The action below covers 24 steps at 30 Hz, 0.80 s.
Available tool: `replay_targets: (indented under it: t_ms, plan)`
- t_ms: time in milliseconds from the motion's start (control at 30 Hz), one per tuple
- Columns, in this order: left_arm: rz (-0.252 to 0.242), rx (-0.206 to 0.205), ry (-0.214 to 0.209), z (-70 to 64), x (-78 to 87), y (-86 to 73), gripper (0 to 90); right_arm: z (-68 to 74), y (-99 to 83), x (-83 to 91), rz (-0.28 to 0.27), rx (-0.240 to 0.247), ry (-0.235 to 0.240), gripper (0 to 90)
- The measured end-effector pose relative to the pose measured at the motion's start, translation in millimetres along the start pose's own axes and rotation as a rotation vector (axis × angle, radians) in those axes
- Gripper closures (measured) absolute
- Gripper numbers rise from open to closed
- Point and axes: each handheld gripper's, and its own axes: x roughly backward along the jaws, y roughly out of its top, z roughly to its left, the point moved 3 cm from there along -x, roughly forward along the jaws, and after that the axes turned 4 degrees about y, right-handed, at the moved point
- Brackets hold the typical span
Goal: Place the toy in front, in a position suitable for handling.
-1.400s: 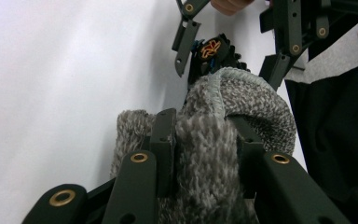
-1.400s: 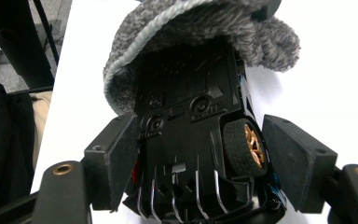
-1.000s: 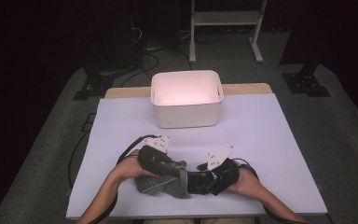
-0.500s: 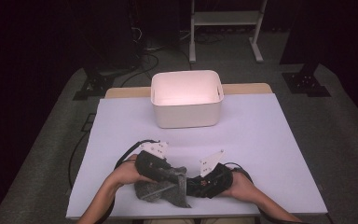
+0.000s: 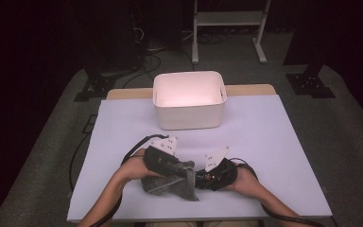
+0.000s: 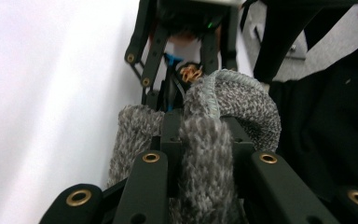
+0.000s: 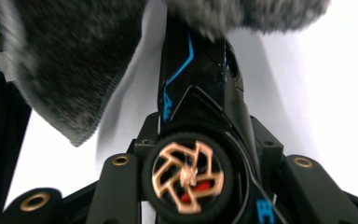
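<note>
Cloth [image 5: 170, 180], grey and fuzzy, sits bunched on the white table [image 5: 274, 142] near its front edge in the high view, between your two hands. Your left tool [image 5: 182, 172] lies over the top of it, angled toward the right. Your right tool [image 5: 199, 178] points left at the cloth's right edge, so the two tool tips are just beside each other. White bin [image 5: 189, 100] stands at the far side of the table, well apart from the cloth and both tools.

Left gripper view: your left tool [image 6: 205, 140] is clamped on a fold of the cloth [image 6: 214, 149]; the fold stands up between the jaws and loops over the right one, with a stitched hem along the top of the loop. Jaws stand narrow, with only the cloth's thickness between them. Your right tool [image 6: 177, 84] faces in from the top of the frame, its tip right at the cloth. It carries a toy car [image 6: 191, 73], of which I can make out a copper-coloured wheel and blue trim.

Right gripper view: your right tool [image 7: 198, 140] is closed around the toy car [image 7: 200, 93], black with blue stripes, copper-spoked wheel facing the camera. Jaws bear on the car's two sides. The cloth [image 7: 70, 60] hangs blurred across the top of the frame, covering the car's far end.
</note>
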Motion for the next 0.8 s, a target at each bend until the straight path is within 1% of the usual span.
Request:
replay_targets:
  t_ms: [33, 67, 133, 167, 233, 300, 367, 433, 467, 500, 533, 600, 700, 800]
  plan:
    - [0.006, 0.002, -0.005, 0.3, -2.6, -1.8, 75.2, 0.5, -1.5, 0.3, -0.01, -0.007, -0.003, 55.4]
    - [-0.007, 0.005, -0.011, 0.3, -3.6, -3.7, 75.2, 0.5, -1.8, 0.7, -0.013, -0.011, -0.001, 54.2]
    - [-0.017, 0.009, -0.002, 0.0, -2.2, -5.7, 75.1, 1.2, -2.1, 5.3, -0.021, -0.021, 0.004, 47.4]
    - [-0.017, 0.011, -0.002, -0.5, -1.5, -6.4, 75.1, 1.0, -2.7, 8.4, -0.025, -0.017, -0.005, 44.7]
    - [-0.012, 0.005, 0.005, -0.9, -0.7, -6.3, 74.7, 0.1, -6.9, 16.6, -0.031, -0.032, -0.008, 43.8]
    - [-0.005, 0.002, 0.01, -0.8, -0.9, -5.0, 74.7, -0.2, -10.7, 21.8, -0.042, -0.048, -0.016, 45.2]
    - [-0.002, 0.0, 0.016, -0.8, -1.1, -3.3, 74.7, -0.7, -14.4, 27.1, -0.065, -0.064, -0.015, 47.1]
    - [0.0, -0.008, 0.03, -0.5, -0.2, -1.4, 75.3, -0.3, -16.2, 29.6, -0.076, -0.074, -0.01, 51.8]
    - [0.001, -0.009, 0.036, -0.4, 0.4, -0.2, 75.8, 0.0, -16.7, 30.0, -0.073, -0.068, 0.0, 55.6]
    - [-0.001, -0.014, 0.043, -0.3, 1.2, 1.6, 76.7, 0.6, -16.6, 29.7, -0.074, -0.063, 0.0, 56.0]
    - [-0.009, -0.015, 0.046, -0.7, 1.5, 4.1, 77.3, 1.2, -16.2, 29.1, -0.067, -0.053, -0.011, 56.3]
    - [-0.014, -0.033, 0.037, -1.8, -0.1, 10.2, 78.1, 3.0, -14.7, 28.4, -0.057, -0.04, -0.014, 56.8]
    - [0.004, -0.068, 0.023, -3.8, -8.0, 22.2, 78.1, 2.7, -14.5, 27.5, -0.065, -0.044, -0.012, 56.8]
    - [0.014, -0.096, 0.004, -4.3, -22.4, 35.7, 78.1, 2.9, -14.5, 26.7, -0.074, -0.047, -0.013, 56.9]
